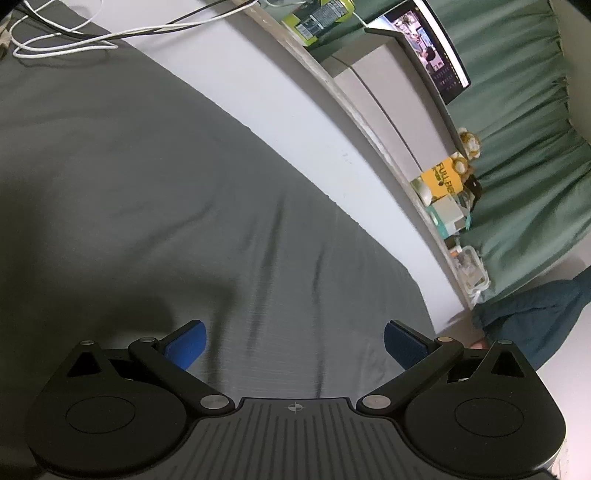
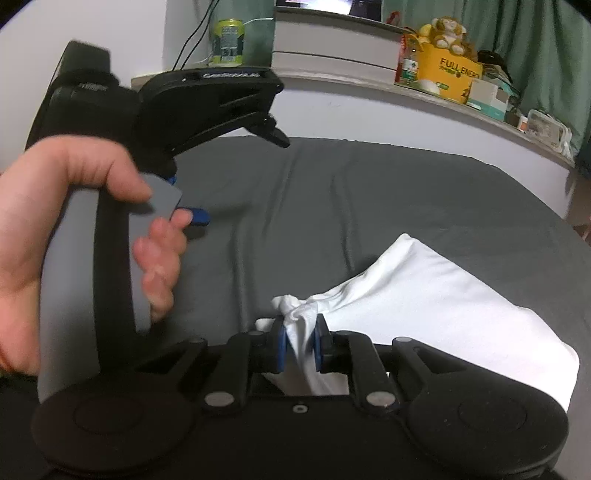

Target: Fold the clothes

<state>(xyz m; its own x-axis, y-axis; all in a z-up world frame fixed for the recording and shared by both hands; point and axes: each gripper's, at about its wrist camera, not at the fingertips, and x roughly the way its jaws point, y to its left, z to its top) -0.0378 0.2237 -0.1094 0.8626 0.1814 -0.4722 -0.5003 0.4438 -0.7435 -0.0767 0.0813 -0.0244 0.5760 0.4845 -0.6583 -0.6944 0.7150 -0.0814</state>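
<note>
A white garment (image 2: 417,291) lies on the grey bed sheet (image 2: 369,192) in the right wrist view, spread toward the lower right. My right gripper (image 2: 300,341) is shut on a bunched corner of it, the cloth pinched between the blue pads (image 2: 281,345). My left gripper (image 1: 293,341) is open over bare grey sheet (image 1: 147,184), nothing between its blue pads (image 1: 186,345). In the right wrist view, a hand (image 2: 85,229) holds the left gripper's grey handle at the left, apart from the garment.
A ledge (image 2: 443,99) runs behind the bed with a yellow box (image 2: 448,75), a plush toy (image 2: 448,31), a green can (image 2: 227,40) and small boxes. White cables (image 1: 74,37) lie at the sheet's far corner. Green curtain (image 1: 524,147) hangs behind.
</note>
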